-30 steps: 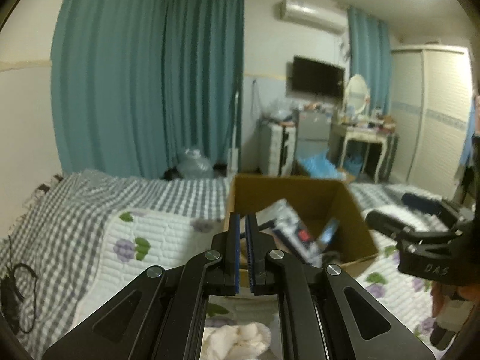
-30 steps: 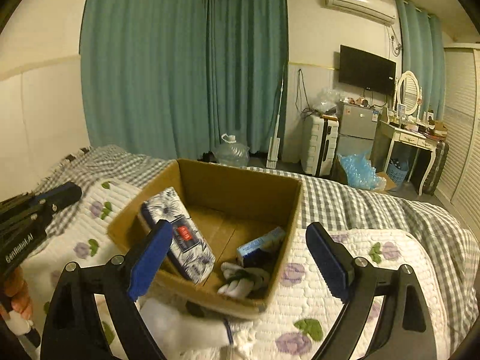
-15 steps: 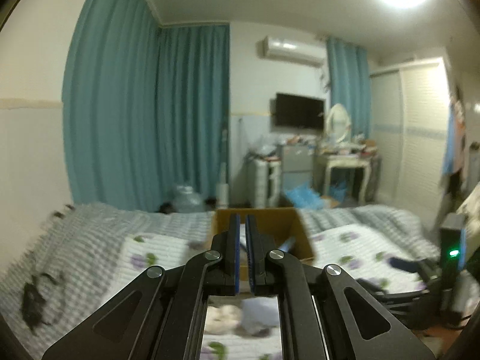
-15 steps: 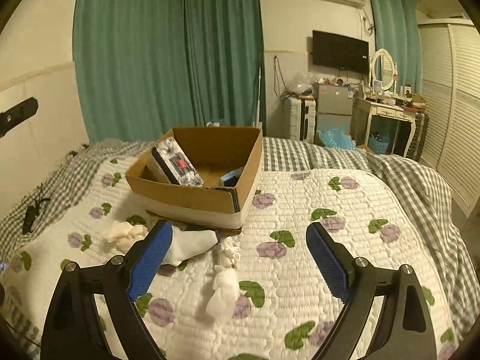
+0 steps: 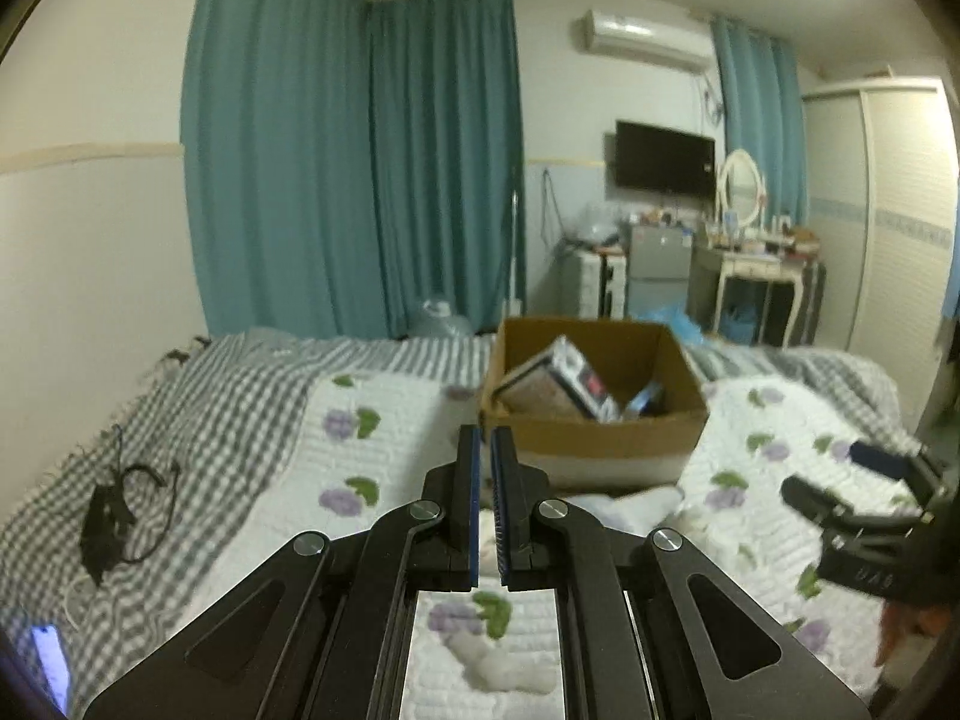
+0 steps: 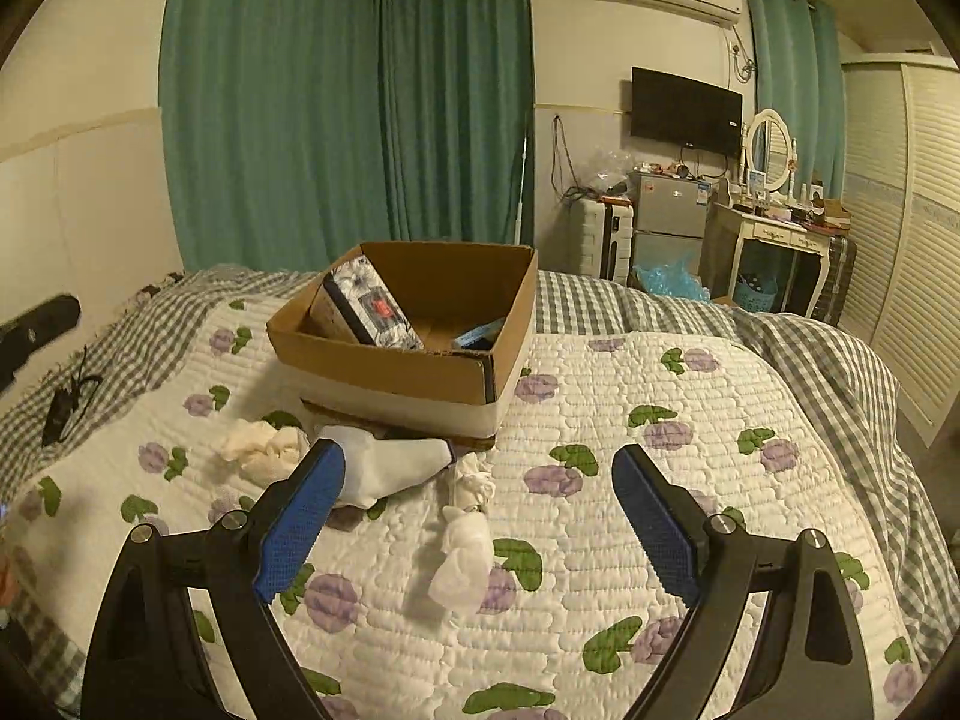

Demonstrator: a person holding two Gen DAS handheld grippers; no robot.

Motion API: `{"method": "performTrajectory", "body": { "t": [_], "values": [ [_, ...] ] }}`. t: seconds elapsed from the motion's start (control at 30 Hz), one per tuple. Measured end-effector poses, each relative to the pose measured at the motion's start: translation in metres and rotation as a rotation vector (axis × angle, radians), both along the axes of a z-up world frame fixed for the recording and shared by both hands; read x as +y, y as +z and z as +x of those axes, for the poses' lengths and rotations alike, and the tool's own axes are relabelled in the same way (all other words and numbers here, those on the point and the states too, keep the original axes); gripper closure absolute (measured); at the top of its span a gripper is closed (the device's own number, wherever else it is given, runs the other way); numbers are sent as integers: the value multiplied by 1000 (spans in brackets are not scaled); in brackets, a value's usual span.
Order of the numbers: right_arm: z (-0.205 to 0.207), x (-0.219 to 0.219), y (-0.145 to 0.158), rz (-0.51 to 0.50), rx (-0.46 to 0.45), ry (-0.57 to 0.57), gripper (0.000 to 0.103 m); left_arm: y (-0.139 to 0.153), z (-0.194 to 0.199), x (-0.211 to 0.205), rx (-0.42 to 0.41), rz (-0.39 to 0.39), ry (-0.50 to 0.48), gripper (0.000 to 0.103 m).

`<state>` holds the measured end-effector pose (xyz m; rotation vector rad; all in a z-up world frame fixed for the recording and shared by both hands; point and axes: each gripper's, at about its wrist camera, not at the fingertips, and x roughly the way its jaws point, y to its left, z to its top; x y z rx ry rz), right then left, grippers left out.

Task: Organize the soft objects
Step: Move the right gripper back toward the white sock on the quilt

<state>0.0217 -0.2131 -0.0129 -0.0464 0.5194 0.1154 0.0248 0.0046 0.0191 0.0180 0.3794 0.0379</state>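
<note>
A bed covered by a white quilt (image 6: 630,384) with purple flowers and green leaves fills the room in front of teal curtains (image 6: 348,102), with a grey checked blanket (image 5: 198,402) running along its far and left edges. At the far left a black cable (image 5: 114,516) lies on the checked part. Next comes a crumpled cream cloth (image 6: 261,447), near the box's front left corner. Just beside it a white sock (image 6: 390,465) lies with its long axis across the bed, one end tucked against the base of the cardboard box (image 6: 414,372); the box stands open-topped, holding a floral-patterned pack (image 6: 372,306) leaning on its left wall and a blue item (image 6: 477,333) at its right. In front of the box a thin twisted white cloth (image 6: 468,519) runs its long axis from the box toward the camera. Right of that, the quilt lies open out to the checked blanket at the bed's right edge. The left gripper (image 5: 485,450) hangs above the quilt with its fingers nearly together, a thin slit between the blue pads and nothing in it. The right gripper (image 6: 477,534) has its fingers spread wide, framing the twisted cloth and holding nothing.
</note>
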Motion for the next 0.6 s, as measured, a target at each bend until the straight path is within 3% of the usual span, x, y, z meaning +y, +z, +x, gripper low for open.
{"method": "performTrajectory", "body": {
  "t": [0.07,0.2,0.33,0.43,0.57,0.6],
  "values": [
    [3,0,-3,-8,12,-2,12,-5,-10,5,-36,-39,-63,96],
    [8,-1,-9,-12,35,-10,12,-9,-9,14,-42,-129,-30,96],
    [11,-2,-11,-15,47,-12,12,-14,-2,14,4,-73,46,96],
    [12,-1,-12,-22,53,-11,12,-19,2,14,23,-86,20,96],
    [13,2,-14,-33,60,-12,12,-21,0,3,-10,-40,-15,97],
    [13,2,-14,-34,60,-11,12,-22,2,3,-5,-50,-18,103]
  ]
}}
